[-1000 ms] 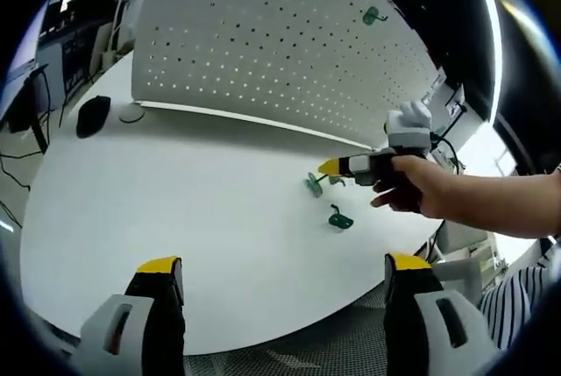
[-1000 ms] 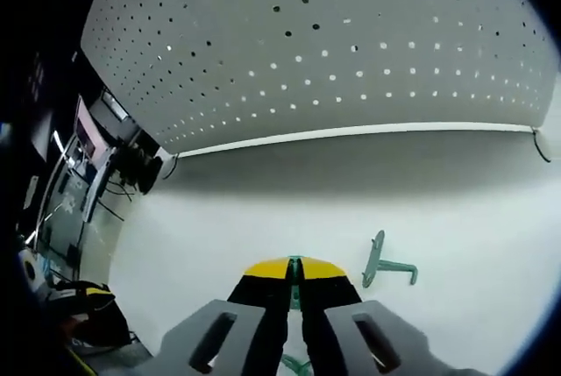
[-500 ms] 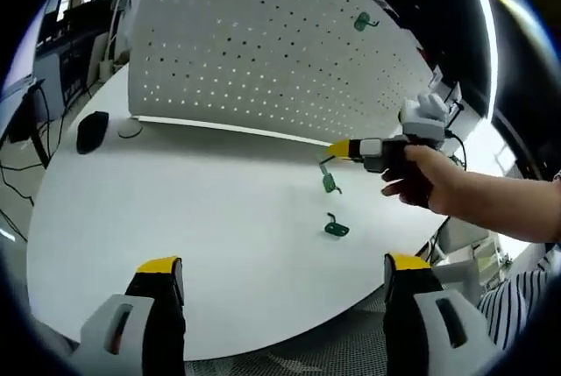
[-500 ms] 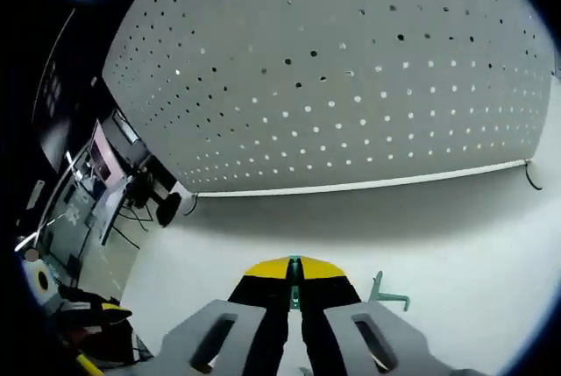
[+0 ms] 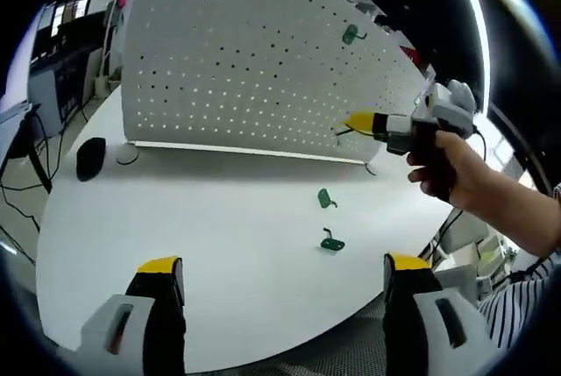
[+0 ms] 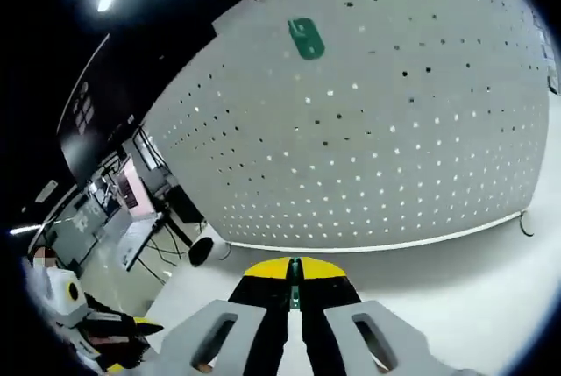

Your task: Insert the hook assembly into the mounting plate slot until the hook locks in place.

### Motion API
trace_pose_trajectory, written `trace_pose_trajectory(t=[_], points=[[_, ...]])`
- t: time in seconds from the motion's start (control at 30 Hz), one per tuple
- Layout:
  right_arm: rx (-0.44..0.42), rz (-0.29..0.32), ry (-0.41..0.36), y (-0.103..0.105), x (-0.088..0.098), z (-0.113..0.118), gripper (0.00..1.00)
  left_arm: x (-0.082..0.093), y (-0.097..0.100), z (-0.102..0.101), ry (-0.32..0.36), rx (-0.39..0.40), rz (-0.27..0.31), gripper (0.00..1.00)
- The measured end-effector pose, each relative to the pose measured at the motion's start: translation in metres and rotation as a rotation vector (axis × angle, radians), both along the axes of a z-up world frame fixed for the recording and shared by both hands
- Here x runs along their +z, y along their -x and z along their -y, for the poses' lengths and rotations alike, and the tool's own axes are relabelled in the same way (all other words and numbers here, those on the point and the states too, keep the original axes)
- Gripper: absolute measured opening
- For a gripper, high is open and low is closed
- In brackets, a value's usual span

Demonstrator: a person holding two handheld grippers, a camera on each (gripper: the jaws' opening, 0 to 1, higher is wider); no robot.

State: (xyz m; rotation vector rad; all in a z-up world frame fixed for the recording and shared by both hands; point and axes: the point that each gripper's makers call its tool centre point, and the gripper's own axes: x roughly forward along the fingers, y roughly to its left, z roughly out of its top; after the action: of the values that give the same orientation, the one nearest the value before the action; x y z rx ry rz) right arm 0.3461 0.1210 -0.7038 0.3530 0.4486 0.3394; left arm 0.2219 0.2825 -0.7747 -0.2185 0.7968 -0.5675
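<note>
A white perforated mounting plate stands upright at the back of the round white table, with one green hook hung high on it. That hung hook sits up and left of centre in the right gripper view. My right gripper, held by a hand, hovers in the air near the plate's right part, shut on a thin green hook pinched between its yellow-tipped jaws. Two more green hooks lie on the table below it. My left gripper stands open over the table's near edge.
A black mouse-like object and a cable lie on the table at the left, near the plate's base. Desks with monitors stand beyond the table's left side. The table's rounded edge runs close to my left jaws.
My right gripper has risen from the table with the hook in it and now faces the plate higher up. The left gripper view has tilted slightly; the two loose hooks stay put.
</note>
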Motion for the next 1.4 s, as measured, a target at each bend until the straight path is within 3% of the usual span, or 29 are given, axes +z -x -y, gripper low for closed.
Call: trace_pose_trajectory(t=[0.17,0.3,0.83,1.0,1.07,1.17,1.4], points=[[0.014,0.073,-0.02,0.009,0.035,-0.005,0.0,0.009,-0.008,0.002,-0.006,-0.007,0.019,0.94],[0.028,0.11,-0.029,0.02,0.049,-0.013,0.0,0.013,-0.016,0.006,-0.003,-0.013,0.034,0.94],[0.148,0.126,-0.057,0.059,0.047,-0.057,0.0,0.027,-0.024,0.03,0.034,-0.065,0.037,0.82],[0.183,0.158,-0.065,0.07,0.049,-0.068,0.0,0.032,-0.026,0.037,0.05,-0.082,0.052,0.71],[0.194,0.18,-0.1,0.074,0.053,-0.074,0.0,0.034,-0.027,0.041,0.071,-0.083,0.049,0.68],[0.205,0.188,-0.09,0.08,0.052,-0.079,0.0,0.04,-0.03,0.044,0.105,-0.069,0.065,0.66],[0.232,0.213,-0.094,0.09,0.055,-0.092,0.0,0.051,-0.031,0.05,0.158,-0.073,0.068,0.5]])
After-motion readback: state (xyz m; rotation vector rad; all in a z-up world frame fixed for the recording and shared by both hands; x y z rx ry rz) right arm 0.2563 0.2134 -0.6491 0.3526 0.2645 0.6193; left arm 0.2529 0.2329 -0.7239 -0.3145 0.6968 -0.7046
